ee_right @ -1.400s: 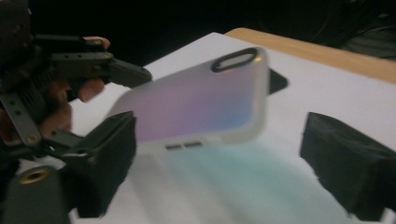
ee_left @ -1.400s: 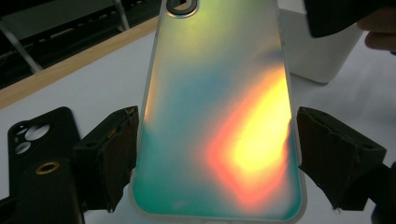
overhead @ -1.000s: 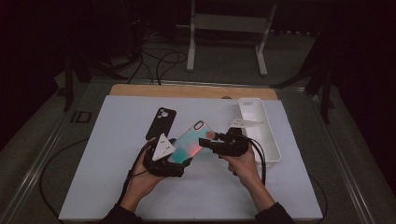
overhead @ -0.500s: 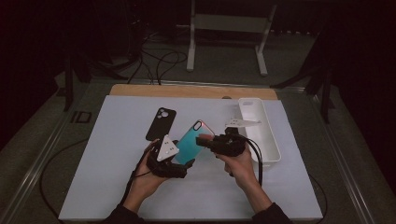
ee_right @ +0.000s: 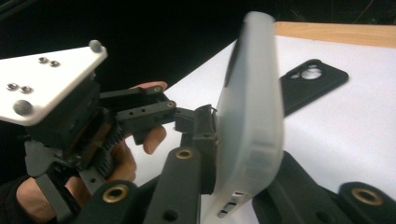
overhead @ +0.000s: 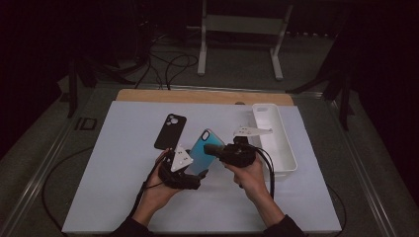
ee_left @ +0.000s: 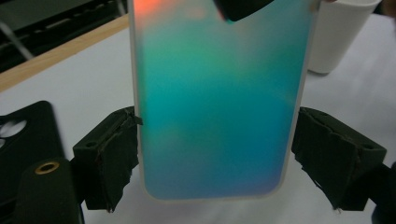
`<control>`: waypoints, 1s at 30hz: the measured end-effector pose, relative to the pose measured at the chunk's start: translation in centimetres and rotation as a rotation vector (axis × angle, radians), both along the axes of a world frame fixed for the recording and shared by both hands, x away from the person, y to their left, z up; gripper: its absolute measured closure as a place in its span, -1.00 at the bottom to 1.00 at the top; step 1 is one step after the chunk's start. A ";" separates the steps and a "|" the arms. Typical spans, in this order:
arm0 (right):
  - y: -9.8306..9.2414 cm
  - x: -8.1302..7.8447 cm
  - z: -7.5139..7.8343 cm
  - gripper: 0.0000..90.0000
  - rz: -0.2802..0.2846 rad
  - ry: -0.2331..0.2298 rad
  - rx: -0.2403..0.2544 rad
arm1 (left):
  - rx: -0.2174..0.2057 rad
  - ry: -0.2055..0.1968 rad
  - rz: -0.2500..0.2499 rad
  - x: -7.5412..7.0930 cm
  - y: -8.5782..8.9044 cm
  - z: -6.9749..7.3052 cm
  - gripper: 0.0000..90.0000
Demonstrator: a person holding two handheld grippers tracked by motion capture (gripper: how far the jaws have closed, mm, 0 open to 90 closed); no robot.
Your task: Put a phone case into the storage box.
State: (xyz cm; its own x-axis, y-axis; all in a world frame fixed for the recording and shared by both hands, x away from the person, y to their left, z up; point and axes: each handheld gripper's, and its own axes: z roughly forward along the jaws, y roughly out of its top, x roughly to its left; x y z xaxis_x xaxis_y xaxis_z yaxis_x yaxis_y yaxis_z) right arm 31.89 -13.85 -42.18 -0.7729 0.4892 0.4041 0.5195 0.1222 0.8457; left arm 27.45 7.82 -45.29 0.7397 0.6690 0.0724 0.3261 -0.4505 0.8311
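Observation:
A teal phone case point(overhead: 203, 150) is held up over the white mat between both hands. My left gripper point(overhead: 191, 169) spans its lower end across the width. In the left gripper view both pads press the case point(ee_left: 219, 107) at its side edges, and the jaws point(ee_left: 217, 158) have just been closing on it. My right gripper point(overhead: 213, 148) has just been closing too. It now clamps the case point(ee_right: 252, 107) through its thin edge near the upper right side. A black phone case point(overhead: 170, 131) lies flat on the mat behind the left hand.
A white oblong tray point(overhead: 284, 148) stands at the right of the mat, close to the right hand. The mat point(overhead: 113, 163) lies on a table with a wooden far edge point(overhead: 148, 95). Cables trail from both grippers toward the near edge.
The teal case has tipped up steeper between the hands. The right gripper's jaws have shut on its edge, and the right hand has shifted slightly left toward the case.

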 end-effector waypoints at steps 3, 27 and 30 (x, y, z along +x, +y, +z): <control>0.2 -0.1 0.3 0.92 -0.009 -0.031 -0.018 | -0.008 0.013 -0.005 0.1 0.3 0.0 -0.56; -0.2 -1.2 2.5 0.92 0.207 -0.210 0.005 | -0.186 0.156 -0.172 0.7 1.7 -0.3 -0.44; -0.2 -1.2 2.5 0.92 0.245 -0.211 0.015 | -0.203 0.168 -0.218 0.7 1.8 -0.2 -0.28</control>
State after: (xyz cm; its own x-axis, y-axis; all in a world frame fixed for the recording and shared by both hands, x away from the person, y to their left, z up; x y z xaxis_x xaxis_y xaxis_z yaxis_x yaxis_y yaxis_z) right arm 30.73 -14.01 -39.65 -0.9344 0.2736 0.2281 0.2892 0.2085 0.9343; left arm 28.17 9.65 -45.53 0.8569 0.4824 -0.1814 0.3808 -0.3556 0.8536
